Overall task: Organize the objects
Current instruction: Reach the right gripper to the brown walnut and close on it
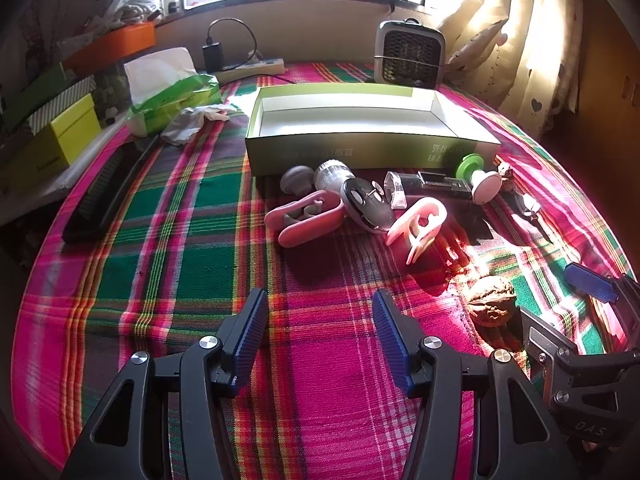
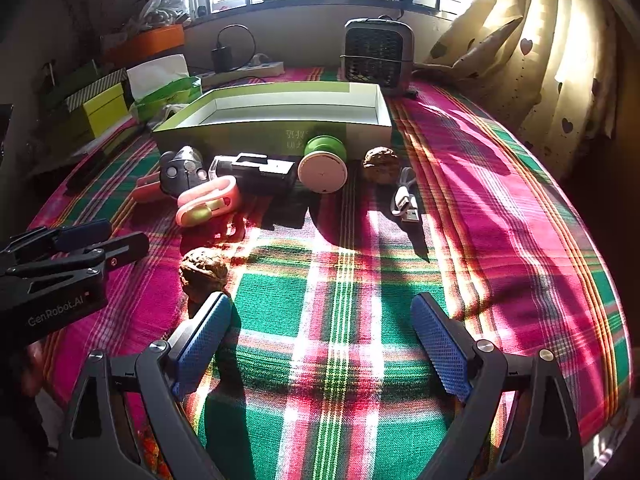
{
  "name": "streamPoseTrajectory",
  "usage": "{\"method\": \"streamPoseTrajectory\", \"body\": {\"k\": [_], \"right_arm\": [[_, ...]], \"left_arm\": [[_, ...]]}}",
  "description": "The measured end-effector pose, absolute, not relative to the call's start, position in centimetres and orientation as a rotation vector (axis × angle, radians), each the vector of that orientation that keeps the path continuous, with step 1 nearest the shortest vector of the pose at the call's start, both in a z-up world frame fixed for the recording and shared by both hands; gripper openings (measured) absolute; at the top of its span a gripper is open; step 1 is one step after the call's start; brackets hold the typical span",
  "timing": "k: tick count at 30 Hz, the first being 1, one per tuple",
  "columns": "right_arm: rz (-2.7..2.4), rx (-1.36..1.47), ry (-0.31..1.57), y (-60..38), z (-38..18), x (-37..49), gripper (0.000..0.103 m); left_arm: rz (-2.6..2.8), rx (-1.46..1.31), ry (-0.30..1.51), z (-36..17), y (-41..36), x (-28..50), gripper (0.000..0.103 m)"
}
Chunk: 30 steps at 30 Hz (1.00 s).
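An empty green box [image 1: 372, 148] [image 2: 256, 136] stands at the back of the plaid cloth. In front of it lie pink clips [image 1: 304, 220] [image 2: 208, 204], a black remote fob [image 1: 366, 204], a black device [image 1: 436, 184] [image 2: 260, 172], a green and white spool [image 1: 480, 180] [image 2: 324, 168] and a white cable [image 2: 406, 200]. One walnut [image 1: 490, 300] [image 2: 204, 270] lies near both grippers, another [image 2: 380, 164] beside the box. My left gripper [image 1: 320, 332] is open and empty. My right gripper [image 2: 322, 336] is open and empty, its left finger beside the near walnut.
A small heater [image 1: 410, 54] [image 2: 376, 54] stands behind the box. A tissue pack [image 1: 172, 92], a power strip [image 1: 256, 68] and stacked boxes [image 1: 60, 136] sit at the left. A black brush [image 1: 104, 192] lies on the cloth's left edge. A curtain [image 2: 560, 60] hangs at the right.
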State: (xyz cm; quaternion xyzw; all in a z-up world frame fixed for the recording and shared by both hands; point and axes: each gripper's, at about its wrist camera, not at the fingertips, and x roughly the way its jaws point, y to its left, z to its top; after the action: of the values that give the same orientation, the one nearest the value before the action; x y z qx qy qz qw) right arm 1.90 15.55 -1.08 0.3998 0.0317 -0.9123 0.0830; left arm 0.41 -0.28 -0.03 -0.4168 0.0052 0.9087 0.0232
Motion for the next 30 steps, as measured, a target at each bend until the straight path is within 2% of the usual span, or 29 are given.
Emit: {"method": "streamPoseTrajectory", "body": {"k": [18,22,30], "right_arm": [[-2.620,1.139,0.139,13.2,-1.1,2.4,0.091],[-2.599,1.121,0.145,12.8,-1.1,2.2,0.086],[-2.572,1.095,0.161,11.8,-0.9,1.6,0.070]], "left_arm": [[2.770,-1.294,0.035,0.2,-0.9,0.9,0.053],[2.746,-1.280,0.008,0.3,-1.6,0.9,0.053],[2.693,-1.268,-0.044,0.4,-2.9,0.4,0.053]]}}
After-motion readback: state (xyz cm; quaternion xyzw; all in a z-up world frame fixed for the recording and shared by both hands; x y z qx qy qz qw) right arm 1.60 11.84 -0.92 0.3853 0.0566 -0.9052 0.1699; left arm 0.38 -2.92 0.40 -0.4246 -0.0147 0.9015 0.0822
